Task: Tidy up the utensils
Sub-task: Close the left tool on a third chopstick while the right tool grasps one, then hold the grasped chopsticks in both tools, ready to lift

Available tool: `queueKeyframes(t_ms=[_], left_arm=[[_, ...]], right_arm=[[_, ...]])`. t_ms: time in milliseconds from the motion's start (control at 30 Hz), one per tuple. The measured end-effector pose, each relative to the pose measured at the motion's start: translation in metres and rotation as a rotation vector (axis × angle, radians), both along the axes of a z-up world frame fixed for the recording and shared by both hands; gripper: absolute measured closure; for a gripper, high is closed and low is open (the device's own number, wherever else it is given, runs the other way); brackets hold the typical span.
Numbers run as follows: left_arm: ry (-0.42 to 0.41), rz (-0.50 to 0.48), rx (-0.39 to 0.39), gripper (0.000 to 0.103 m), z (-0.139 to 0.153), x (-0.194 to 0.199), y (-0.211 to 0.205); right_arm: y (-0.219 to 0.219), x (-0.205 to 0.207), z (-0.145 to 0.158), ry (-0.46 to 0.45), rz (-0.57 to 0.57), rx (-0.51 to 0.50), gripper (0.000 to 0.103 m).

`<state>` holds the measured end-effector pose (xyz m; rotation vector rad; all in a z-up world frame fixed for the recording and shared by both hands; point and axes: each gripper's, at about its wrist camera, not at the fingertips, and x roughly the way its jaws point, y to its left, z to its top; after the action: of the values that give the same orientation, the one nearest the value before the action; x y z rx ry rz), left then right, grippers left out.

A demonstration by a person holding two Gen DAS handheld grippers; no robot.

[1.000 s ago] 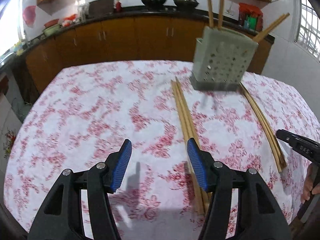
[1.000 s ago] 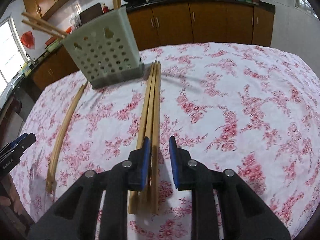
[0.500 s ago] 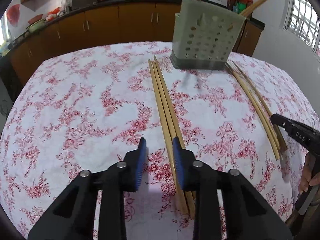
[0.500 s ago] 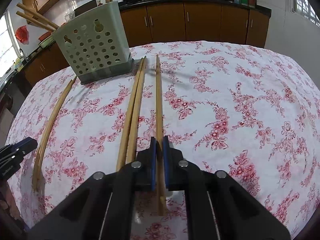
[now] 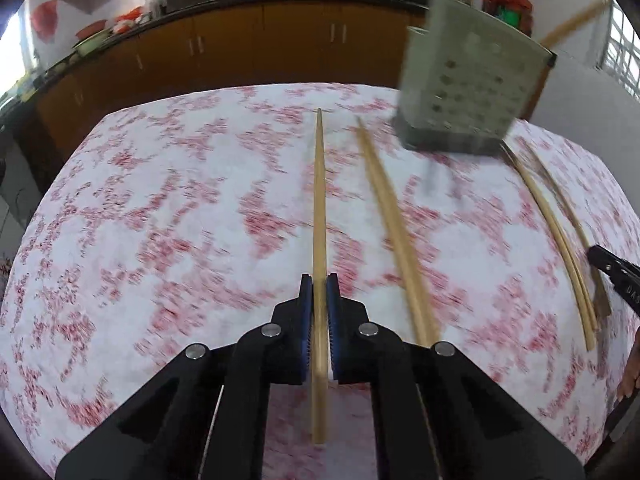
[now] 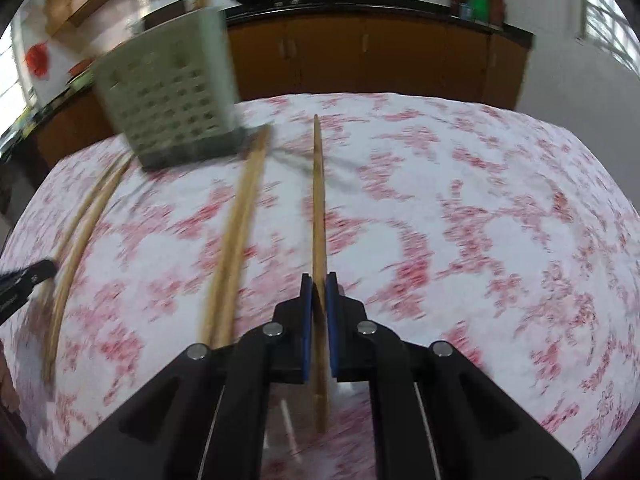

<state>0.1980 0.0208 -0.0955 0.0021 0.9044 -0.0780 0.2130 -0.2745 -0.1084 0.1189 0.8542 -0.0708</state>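
My left gripper (image 5: pixel 319 288) is shut on a wooden chopstick (image 5: pixel 319 200) that points straight ahead over the floral tablecloth (image 5: pixel 160 220). My right gripper (image 6: pixel 319 286) is shut on another wooden chopstick (image 6: pixel 318 200), also pointing ahead. A pale green perforated utensil holder (image 5: pixel 468 80) stands at the far right in the left wrist view, with chopsticks standing in it; it is at the far left in the right wrist view (image 6: pixel 172 96). Two loose chopsticks (image 5: pixel 394 224) lie on the cloth beside the held one; they also show in the right wrist view (image 6: pixel 236 236).
Another pair of chopsticks (image 5: pixel 556 232) lies near the table's right edge, by the other gripper's tip (image 5: pixel 616 276). In the right wrist view that pair (image 6: pixel 76 248) lies at the left. Brown kitchen cabinets (image 5: pixel 240 48) and a dark counter stand behind the table.
My left gripper has closed on a chopstick and lifted it clear of the other two. My right gripper keeps its chopstick and has raised it; both views are blurred by motion.
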Motion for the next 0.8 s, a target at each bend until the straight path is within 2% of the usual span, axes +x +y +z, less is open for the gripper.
queueKeyframes(t_ms=[100,367,800], left_arm=[[-0.022,-0.010,-0.028,0.094,-0.001,-0.003,0.008],[-0.021,0.000,-0.076,0.094,-0.002,-0.007,0.015],[-0.019,0.004,-0.077,0.094,-0.002,-0.004,0.012]], right_arm=[[-0.008,0.000,-0.001,-0.001,-0.006,0.028,0.094],[-0.004,0.001,-0.003,0.006,-0.003,-0.013,0.094],[-0.003,0.001,-0.003,0.006,-0.004,-0.020,0.094]])
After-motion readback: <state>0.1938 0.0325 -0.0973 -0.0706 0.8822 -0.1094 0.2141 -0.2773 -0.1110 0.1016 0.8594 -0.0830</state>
